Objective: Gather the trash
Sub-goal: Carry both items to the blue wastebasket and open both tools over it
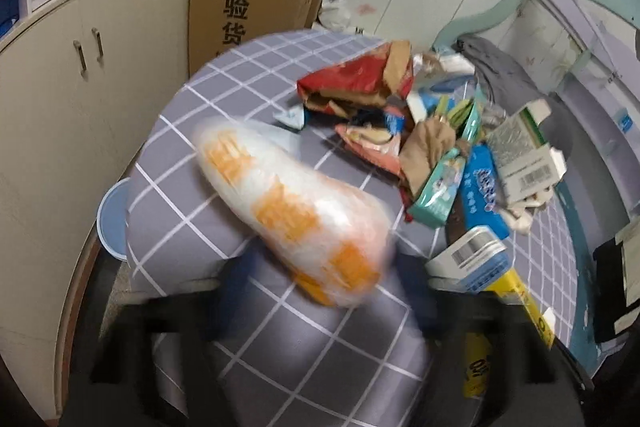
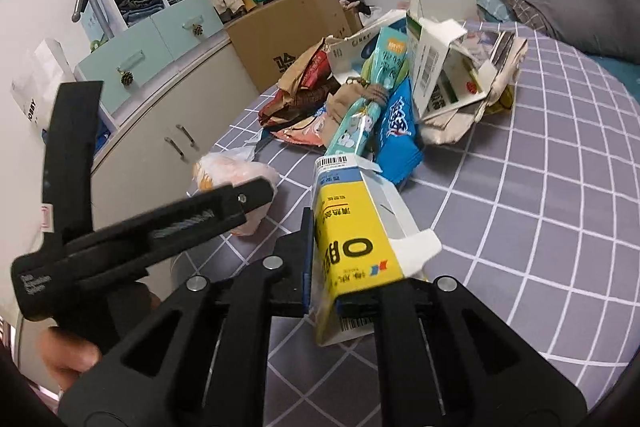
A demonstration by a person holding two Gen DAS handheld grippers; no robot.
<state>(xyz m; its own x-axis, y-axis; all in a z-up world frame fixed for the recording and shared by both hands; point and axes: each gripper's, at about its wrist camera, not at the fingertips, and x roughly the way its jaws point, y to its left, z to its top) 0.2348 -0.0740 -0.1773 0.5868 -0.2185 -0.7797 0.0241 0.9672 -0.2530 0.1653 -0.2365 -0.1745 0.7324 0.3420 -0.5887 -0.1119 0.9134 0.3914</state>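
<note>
The right claw [image 2: 340, 267] is clenched on a flattened yellow carton [image 2: 352, 247], lower centre of the right wrist view. The left claw [image 1: 316, 311] grips a white-orange bag [image 1: 296, 219], blurred at the centre of its own view, over the bed's [image 1: 320, 367] edge. The trash pile [image 1: 440, 147] lies at right. The thin bag could slip free, and the carton, pinched low, may pivot out.

My right gripper [image 2: 344, 291] points down at a slant, its jaws pinched tight on a yellow carton [image 2: 352, 247]. My left gripper [image 2: 256, 195] reaches in from the left, half-closed around an orange-and-white bag [image 1: 296, 211], though blur hides the contact.
</note>
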